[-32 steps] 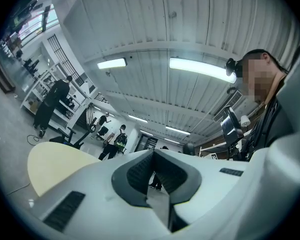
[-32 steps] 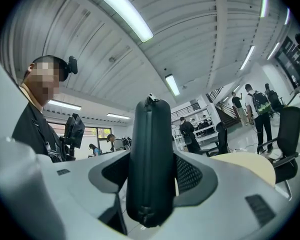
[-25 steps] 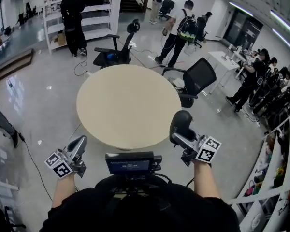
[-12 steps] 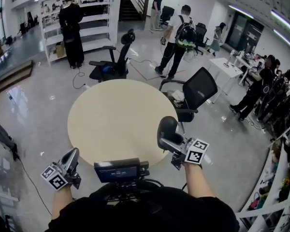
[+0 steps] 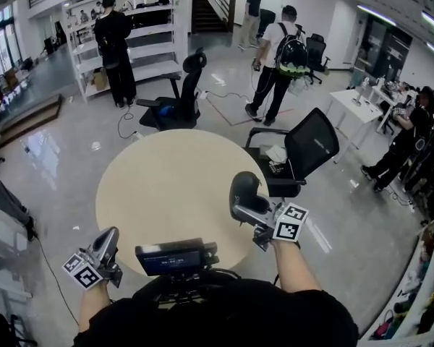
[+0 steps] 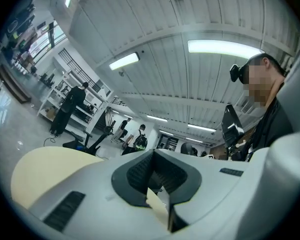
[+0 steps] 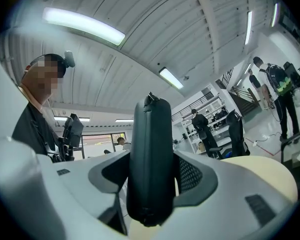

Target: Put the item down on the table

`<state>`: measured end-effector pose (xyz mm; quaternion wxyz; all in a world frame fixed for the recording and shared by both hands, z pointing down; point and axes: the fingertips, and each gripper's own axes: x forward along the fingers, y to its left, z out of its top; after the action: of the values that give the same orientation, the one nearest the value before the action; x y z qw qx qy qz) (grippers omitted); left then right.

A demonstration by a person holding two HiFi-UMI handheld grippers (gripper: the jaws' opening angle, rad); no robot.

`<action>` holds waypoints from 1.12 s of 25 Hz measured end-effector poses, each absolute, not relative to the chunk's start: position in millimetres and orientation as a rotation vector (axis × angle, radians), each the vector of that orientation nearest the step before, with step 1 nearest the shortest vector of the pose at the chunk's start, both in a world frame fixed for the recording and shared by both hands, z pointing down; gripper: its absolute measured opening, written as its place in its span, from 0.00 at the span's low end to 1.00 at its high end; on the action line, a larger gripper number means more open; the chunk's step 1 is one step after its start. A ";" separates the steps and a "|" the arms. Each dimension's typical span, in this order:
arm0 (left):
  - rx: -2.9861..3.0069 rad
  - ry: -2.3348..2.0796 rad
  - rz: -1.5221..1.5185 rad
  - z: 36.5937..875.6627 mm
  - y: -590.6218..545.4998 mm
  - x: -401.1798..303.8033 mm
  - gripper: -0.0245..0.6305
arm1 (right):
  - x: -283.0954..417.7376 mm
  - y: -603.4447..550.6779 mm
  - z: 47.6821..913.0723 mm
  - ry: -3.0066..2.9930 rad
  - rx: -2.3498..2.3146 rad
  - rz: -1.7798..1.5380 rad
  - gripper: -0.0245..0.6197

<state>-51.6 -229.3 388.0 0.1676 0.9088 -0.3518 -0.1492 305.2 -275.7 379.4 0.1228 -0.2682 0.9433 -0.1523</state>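
Observation:
A dark oval zip case [image 5: 244, 188] stands upright between the jaws of my right gripper [image 5: 246, 208], which is shut on it. It hangs above the near right edge of the round beige table [image 5: 166, 186]. In the right gripper view the case [image 7: 150, 154] fills the middle, pinched by the right gripper [image 7: 151, 184], with the table [image 7: 262, 171] behind it. My left gripper [image 5: 107, 238] sits low at the left, off the table's near edge, jaws together and holding nothing. From the left gripper view its jaws [image 6: 157, 184] meet, and the table [image 6: 40, 169] lies beyond.
A black mesh office chair [image 5: 307, 147] stands close to the table's right side, and another black chair [image 5: 181, 92] stands behind it. Several people stand farther back near white shelves [image 5: 148, 42]. A small screen [image 5: 175, 255] is mounted at my chest.
My right gripper has carried the case left, from beside the table's right edge to over it. My left gripper sits lower and farther left. The view has shifted towards the table.

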 end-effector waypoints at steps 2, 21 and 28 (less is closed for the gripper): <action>2.584 -1.000 -0.411 387.7 -243.8 -40.1 0.04 | 315.5 -293.8 383.3 2.739 -0.782 -0.470 0.45; 2.639 -0.680 -0.309 432.4 -418.8 -154.7 0.04 | 178.5 -404.4 393.8 2.700 -1.107 -0.540 0.45; 2.584 -0.696 -0.393 438.3 -422.5 -111.1 0.04 | 250.1 -403.3 417.9 2.695 -1.199 -0.604 0.45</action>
<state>-111.1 -422.5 438.3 0.2169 0.9326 -0.2511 -0.1419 250.1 -403.3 417.9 0.0654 -0.3973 0.8932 -0.2001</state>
